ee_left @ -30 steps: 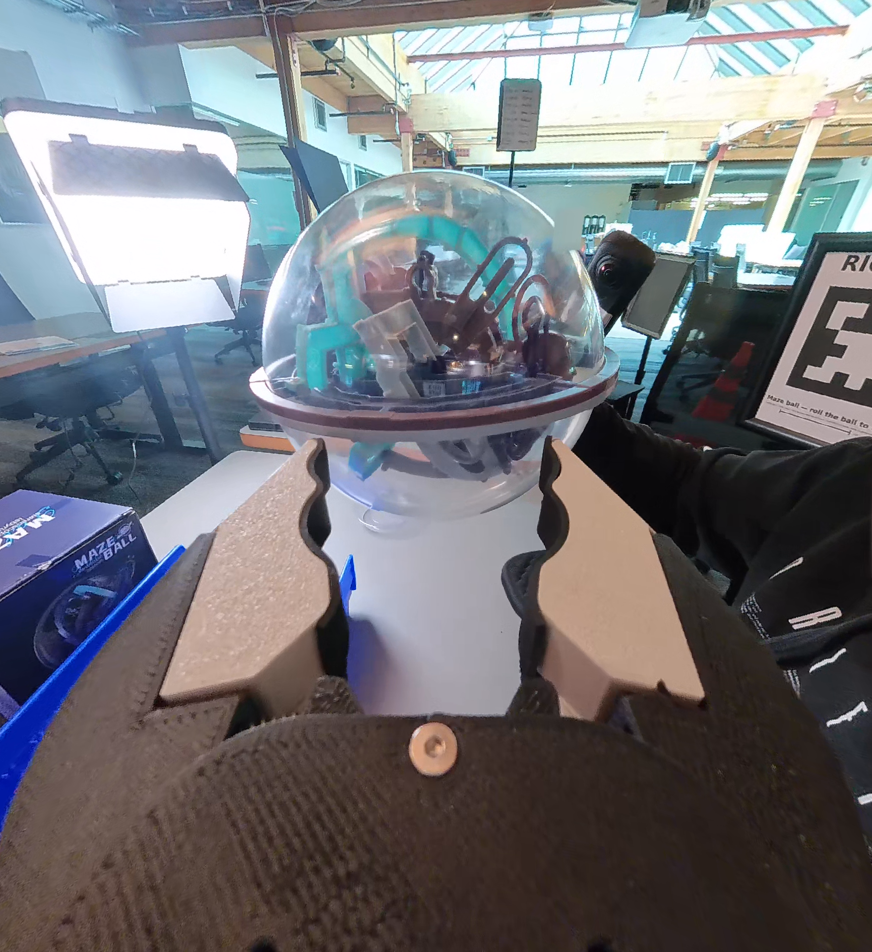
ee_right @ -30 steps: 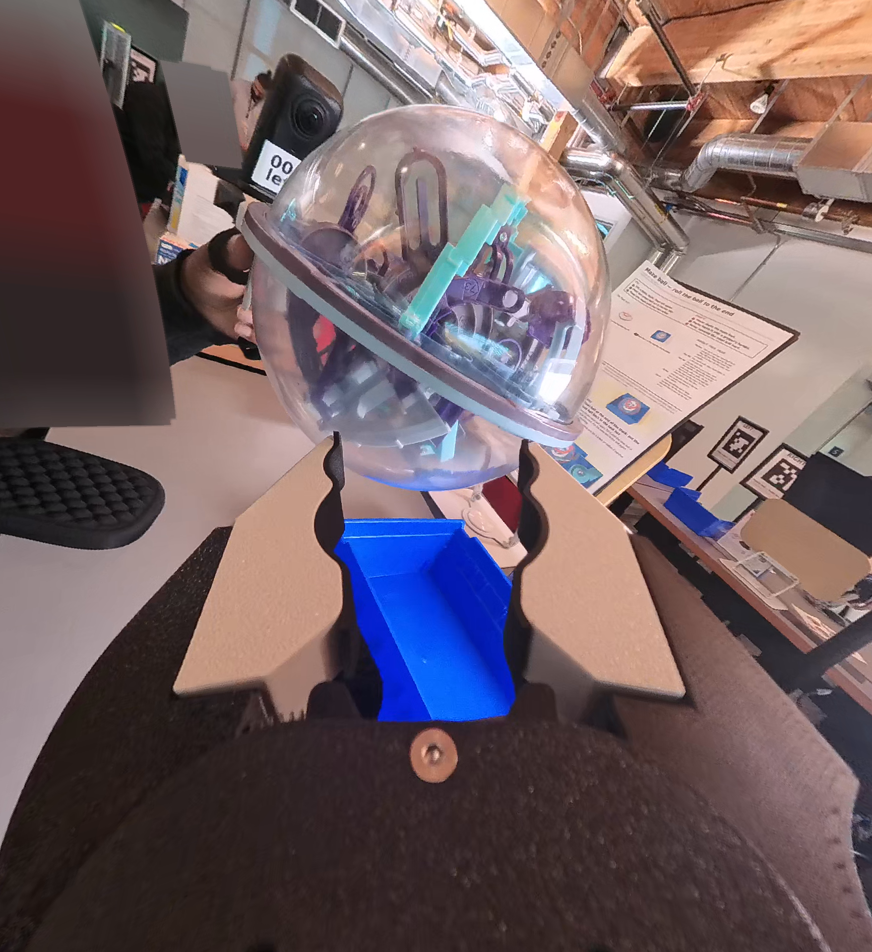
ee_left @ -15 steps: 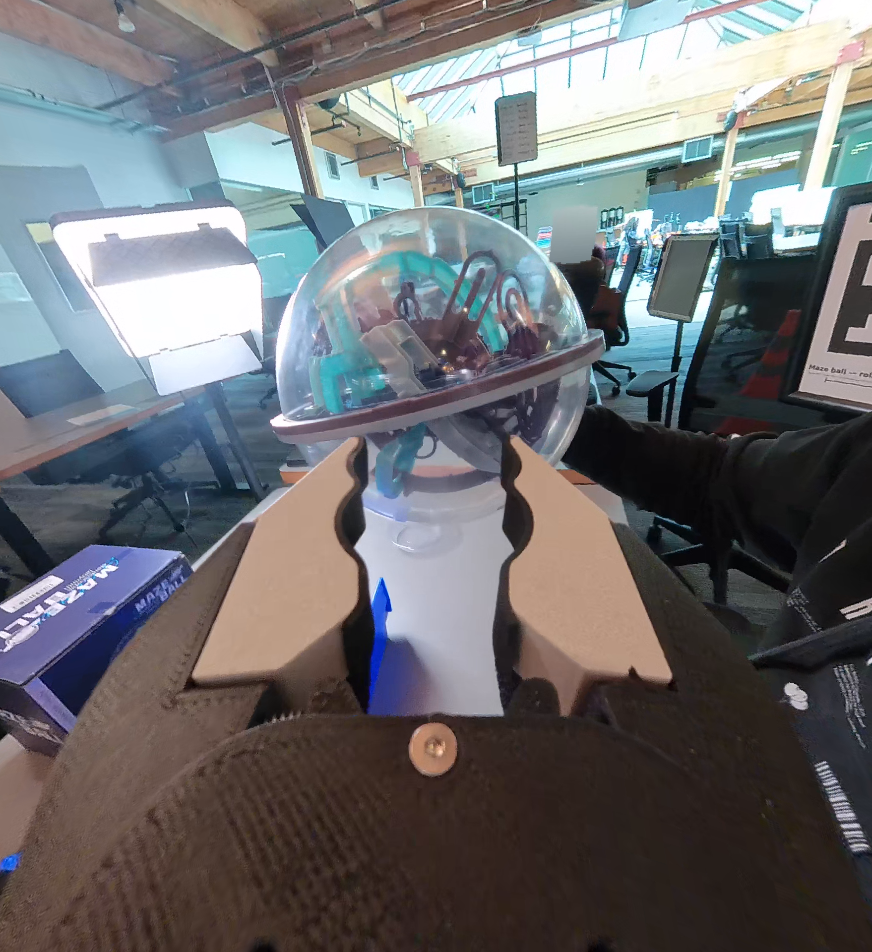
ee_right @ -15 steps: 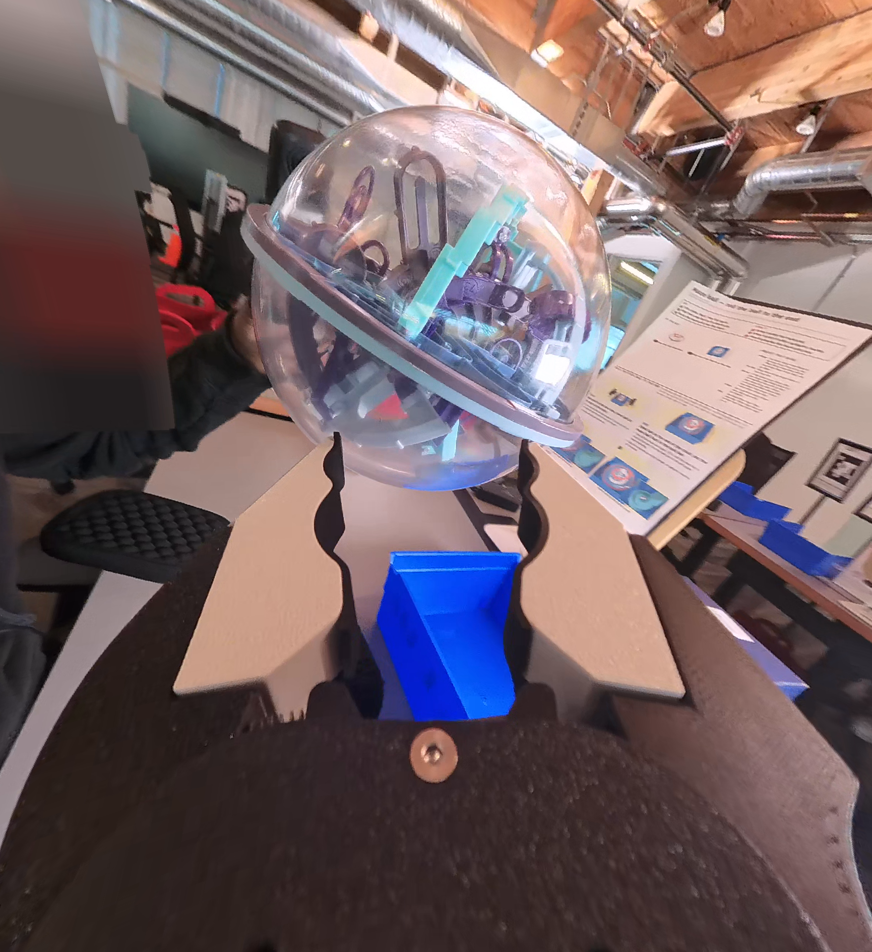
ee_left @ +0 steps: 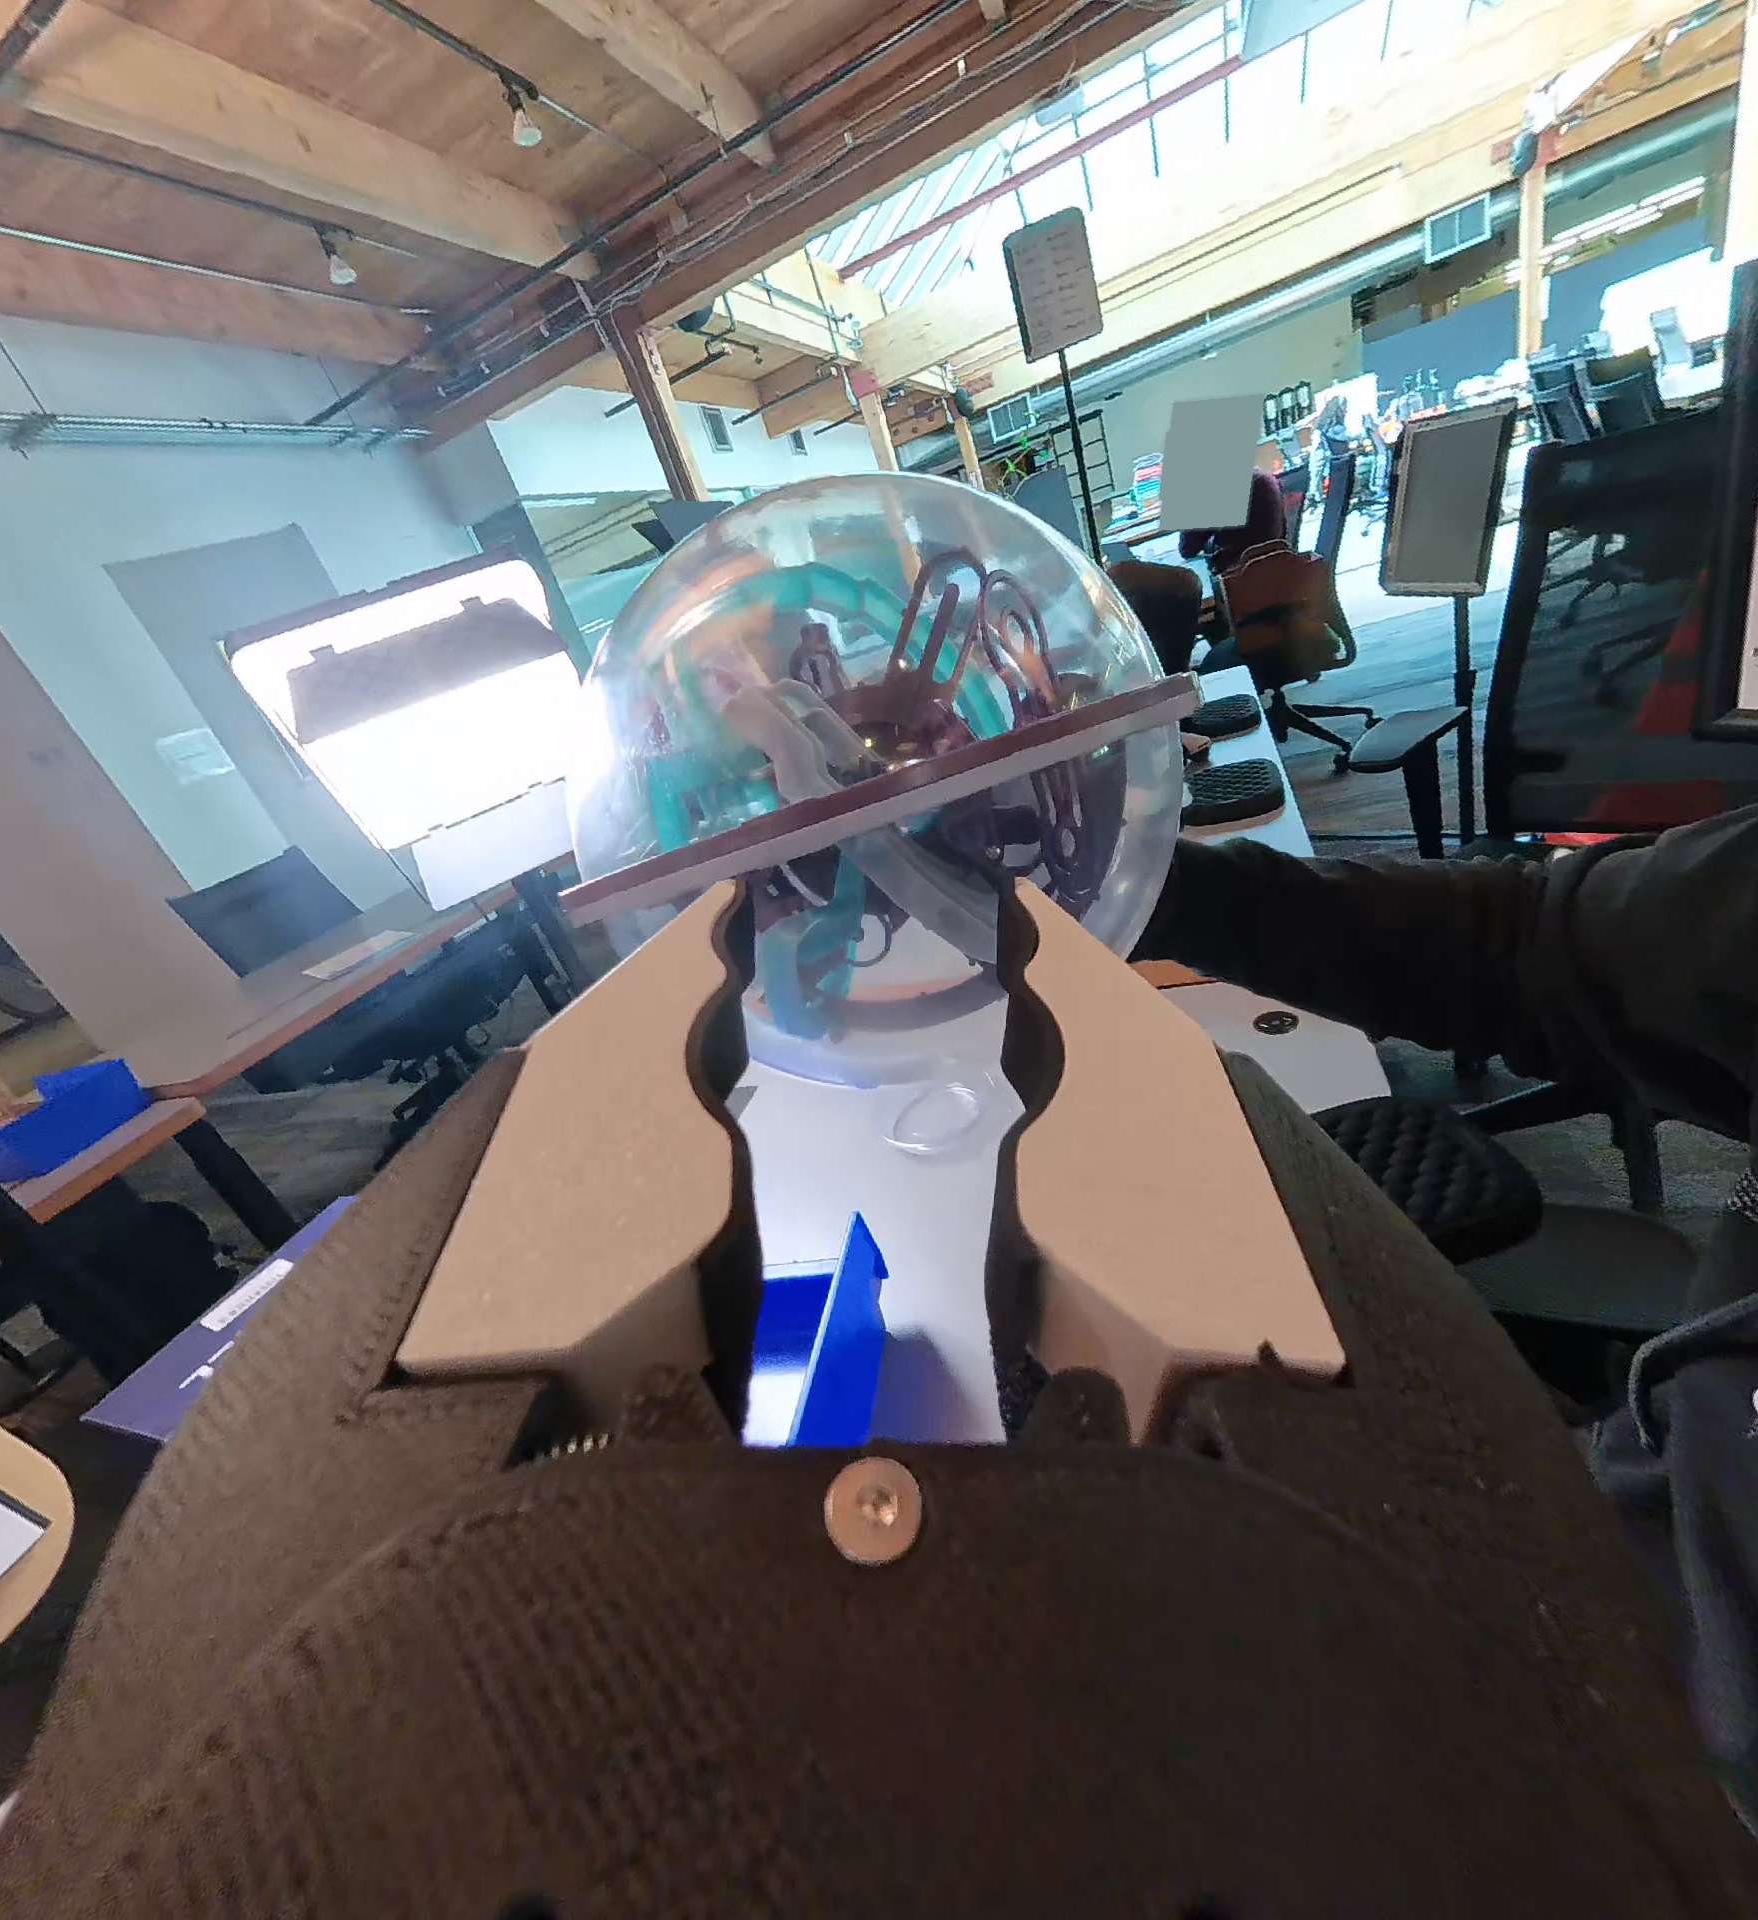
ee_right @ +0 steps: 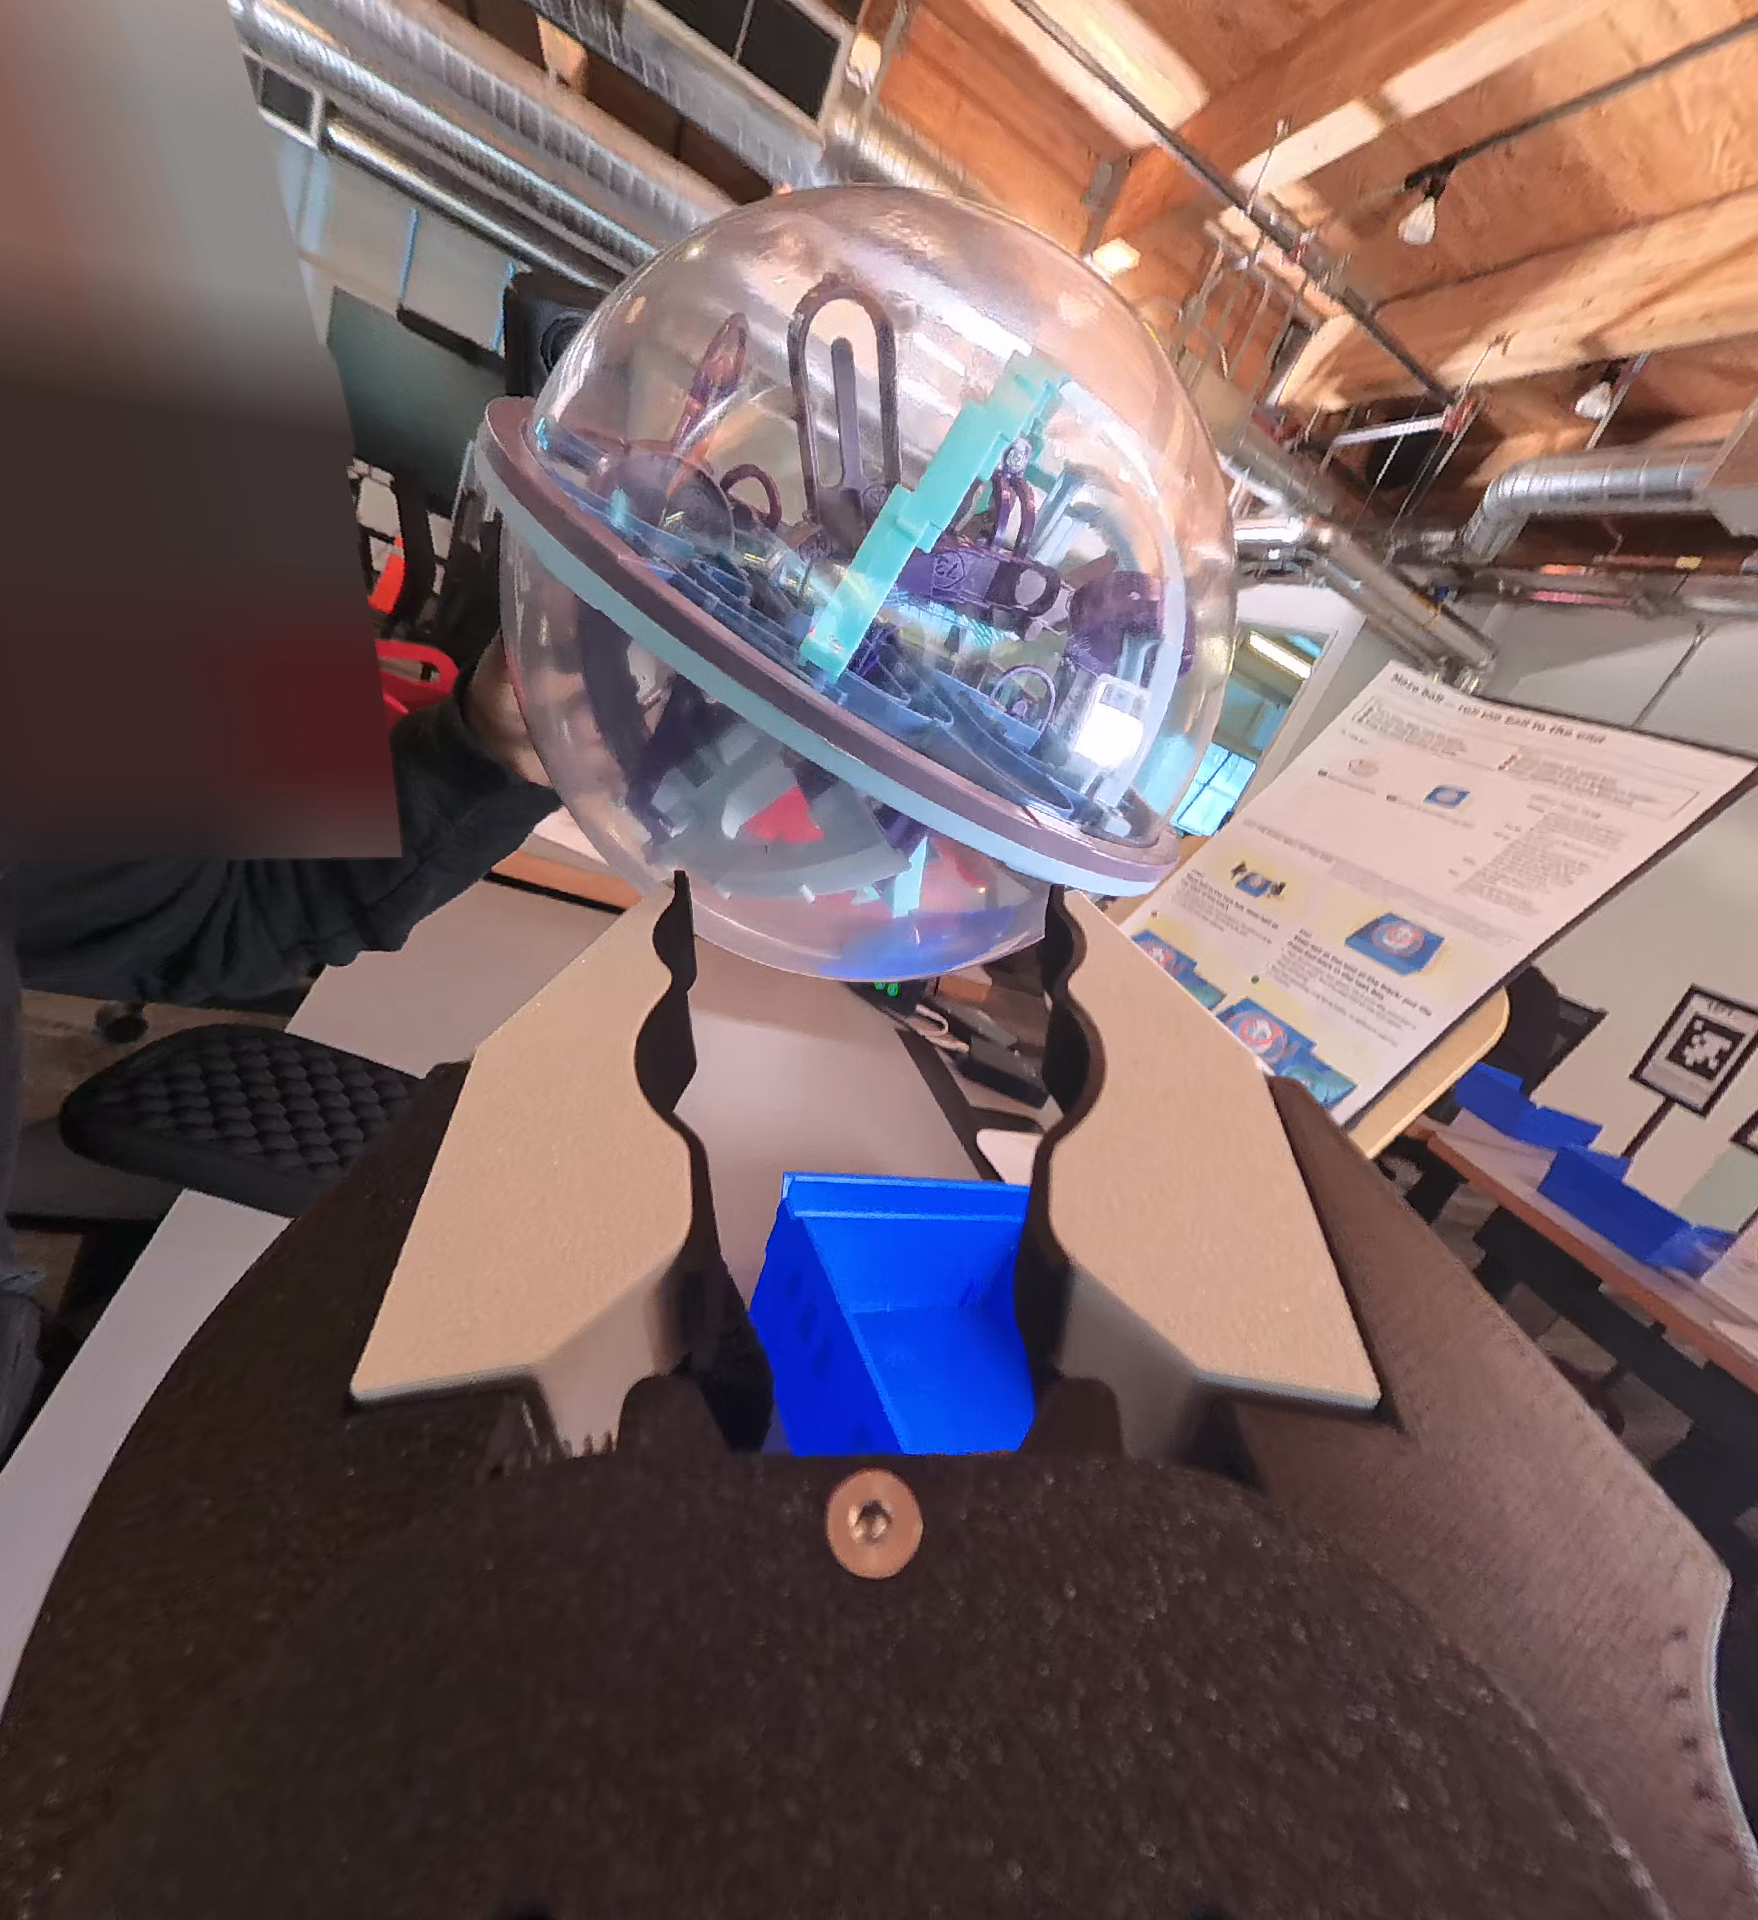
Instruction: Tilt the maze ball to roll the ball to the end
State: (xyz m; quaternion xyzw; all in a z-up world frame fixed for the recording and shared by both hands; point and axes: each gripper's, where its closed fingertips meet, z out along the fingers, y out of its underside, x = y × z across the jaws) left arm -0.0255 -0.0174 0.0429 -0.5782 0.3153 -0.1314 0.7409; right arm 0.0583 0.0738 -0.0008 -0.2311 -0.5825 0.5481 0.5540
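Note:
The maze ball (ee_left: pixel 875 748) is a clear sphere with a brown equator rim and teal and purple tracks inside. It is held in the air above the white table (ee_left: pixel 833 1164) with its rim tilted, low on the left in the left wrist view. My left gripper (ee_left: pixel 864 914) is shut on its lower half. In the right wrist view the maze ball (ee_right: pixel 854 582) slopes down to the right, and my right gripper (ee_right: pixel 864 914) is shut on its underside. I cannot make out the small ball inside.
A clear ring stand (ee_left: pixel 927 1117) lies on the table under the sphere. A blue bin (ee_left: pixel 823 1340) sits below the grippers and also shows in the right wrist view (ee_right: pixel 896 1320). A dark blue box (ee_left: pixel 220 1340) lies at the left. An instruction board (ee_right: pixel 1426 883) stands at the right.
My left gripper closed onto the maze ball. Both grippers then lifted it off the ring stand, and its rim has tilted further, down on the left in the left wrist view.

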